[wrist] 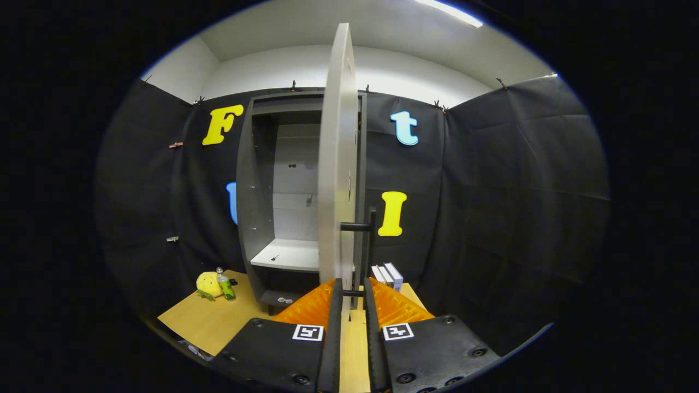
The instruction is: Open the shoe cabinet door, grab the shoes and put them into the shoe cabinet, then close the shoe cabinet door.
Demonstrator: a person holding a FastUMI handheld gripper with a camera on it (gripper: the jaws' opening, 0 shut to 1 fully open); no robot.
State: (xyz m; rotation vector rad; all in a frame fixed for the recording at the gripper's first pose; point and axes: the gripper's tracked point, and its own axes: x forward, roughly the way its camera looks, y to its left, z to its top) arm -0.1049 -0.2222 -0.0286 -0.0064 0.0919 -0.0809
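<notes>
Clearly, the first step of the task is in hand: the shoe cabinet door (337, 158) stands swung out, edge-on to the gripper (353, 289), and the shoe cabinet (273, 180) behind it is open. The two fingers are set narrow, with the lower edge of the door in the slot between them; whether both really press on it I cannot tell. The handle (367, 232), a dark bar on two short pegs, stands just beyond the fingertips on the right face of the door. Next, I think, the gripper must let go of the door, back away and look for the shoes, which I cannot find here. The door is a flat, smooth, pale grey board, thin at its edge. The cabinet is a tall box with dark grey side walls and a lighter back, and it has a pale shelf (288, 254) inside. It stands on a light wooden table (207, 322) with a matte surface. To the left of the cabinet lie a soft yellow plush toy (208, 284) and a small green bottle (225, 286); to the right stand some white books (389, 274).
</notes>
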